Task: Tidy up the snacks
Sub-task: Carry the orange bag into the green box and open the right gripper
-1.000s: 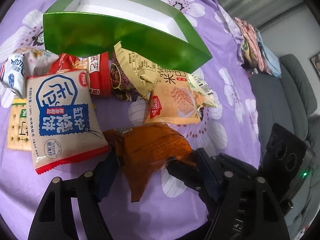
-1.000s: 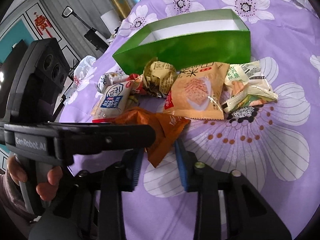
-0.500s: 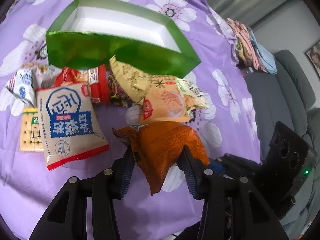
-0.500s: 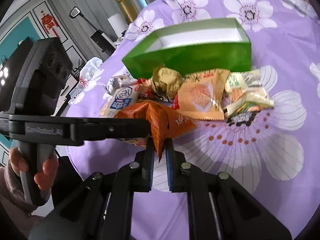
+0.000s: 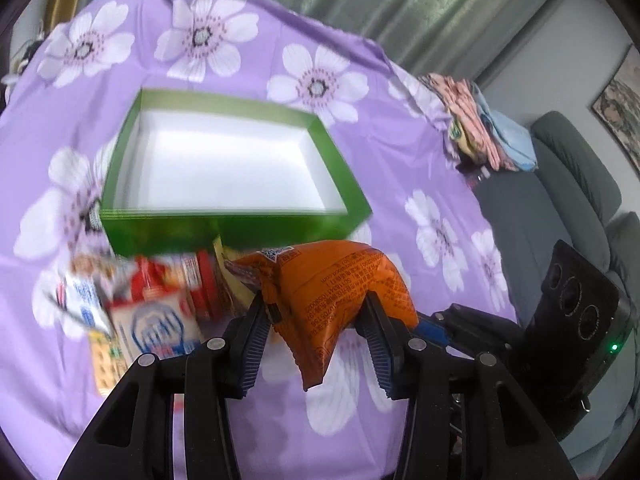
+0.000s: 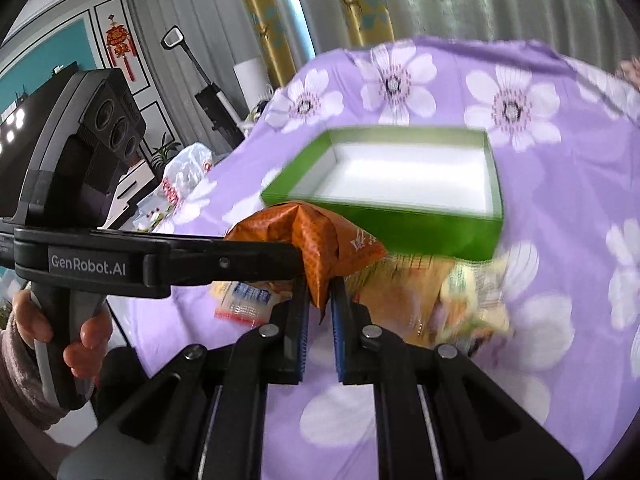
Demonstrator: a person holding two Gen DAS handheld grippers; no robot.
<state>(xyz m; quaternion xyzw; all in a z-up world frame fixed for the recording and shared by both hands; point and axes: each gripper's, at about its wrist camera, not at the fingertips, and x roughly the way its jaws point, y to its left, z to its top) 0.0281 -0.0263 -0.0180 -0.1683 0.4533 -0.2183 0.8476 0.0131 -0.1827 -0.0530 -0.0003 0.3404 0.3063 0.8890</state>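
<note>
two grippers are closed on one orange snack bag (image 5: 340,292), which is held clear of the cloth. the left gripper (image 5: 316,332) is clamped across the bag's puffed body, its jaws kept partly apart by the bag's bulk. the right gripper (image 6: 320,312) is pinched nearly flat on a thin corner of the same bag (image 6: 316,252). in the right wrist view a hand (image 6: 60,328) is seen wrapped around the left gripper's handle.

the green box (image 5: 224,224) stands just beyond the bag, open at the top, and its white floor shows nothing inside. the purple flowered cloth (image 5: 440,184) covers the whole surface. the remaining snack packets (image 5: 160,304) lie in a loose heap in front of the box's near wall, to the left of and below the held bag; they are blurred and their count cannot be given.

the step in hand is judged to be the carrying of the first bag to the box, so the task is at an early stage. for the next move, the bag needs to be taken forward over the near wall and lowered inside before either grip is eased. both grips should be released together, or the thin corner first, so that the bag is not twisted or torn. care is called for so that the light box is not nudged by the bag's hanging tail.
</note>
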